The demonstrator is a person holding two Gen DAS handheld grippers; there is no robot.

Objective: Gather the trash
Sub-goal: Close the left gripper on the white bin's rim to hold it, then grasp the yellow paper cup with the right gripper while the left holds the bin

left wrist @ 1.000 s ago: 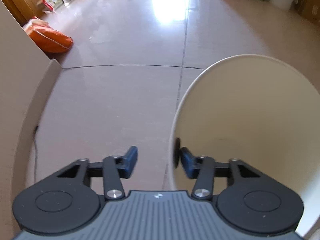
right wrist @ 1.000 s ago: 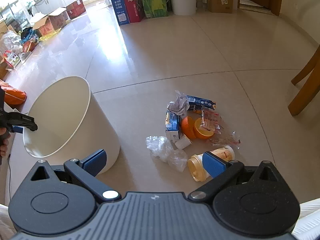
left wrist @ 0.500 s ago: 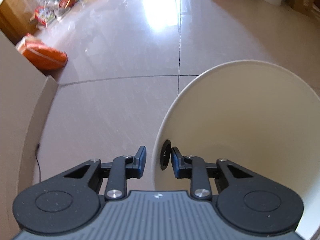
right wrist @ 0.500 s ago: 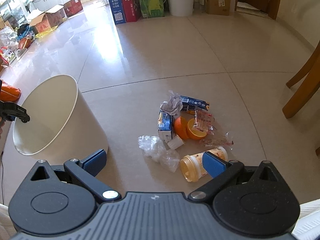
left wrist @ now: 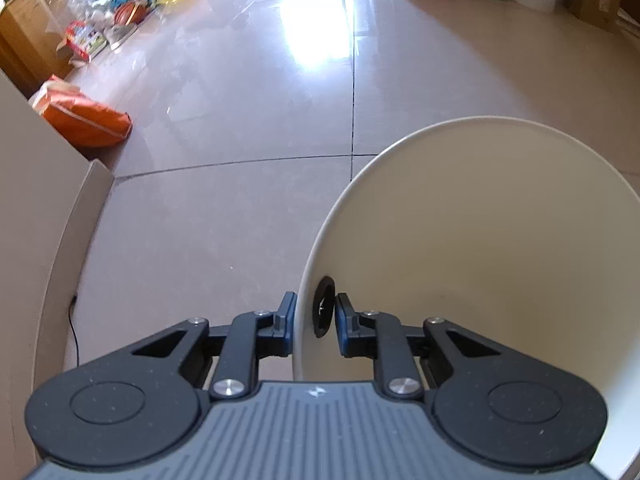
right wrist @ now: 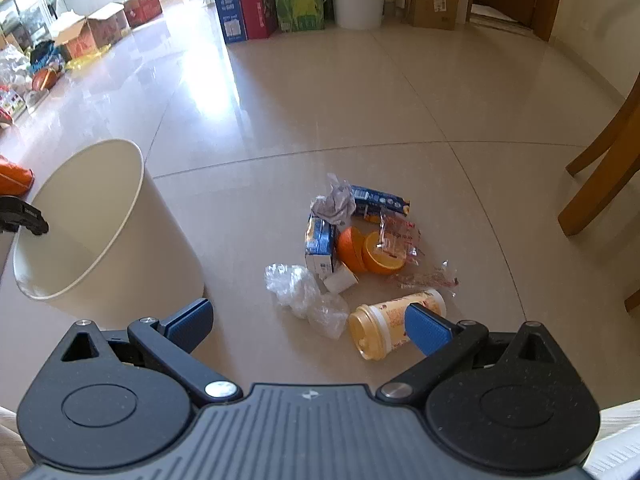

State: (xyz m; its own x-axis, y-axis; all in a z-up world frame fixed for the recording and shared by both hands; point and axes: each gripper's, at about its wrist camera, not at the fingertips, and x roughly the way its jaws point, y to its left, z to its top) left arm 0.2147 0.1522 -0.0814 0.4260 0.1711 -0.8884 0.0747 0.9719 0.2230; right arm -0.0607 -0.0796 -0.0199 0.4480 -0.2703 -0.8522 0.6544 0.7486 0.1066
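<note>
The left gripper [left wrist: 312, 316] has just been closing and clamps the near rim of the cream bin [left wrist: 480, 240], whose bottom is cut off below. Right of the bin [right wrist: 120, 240] the trash pile [right wrist: 360, 248] lies on the floor. The right gripper [right wrist: 308, 324] hangs spread, empty, one finger hiding part of the yellow cup [right wrist: 380, 320].

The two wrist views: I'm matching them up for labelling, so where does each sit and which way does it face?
Left wrist: on the left claw, angled down at the bin rim it pinches; only its fingers show.
Right wrist: on the open right claw, angled down at the trash pile; its fingers show.
Shared: the bin and the left claw.
</note>
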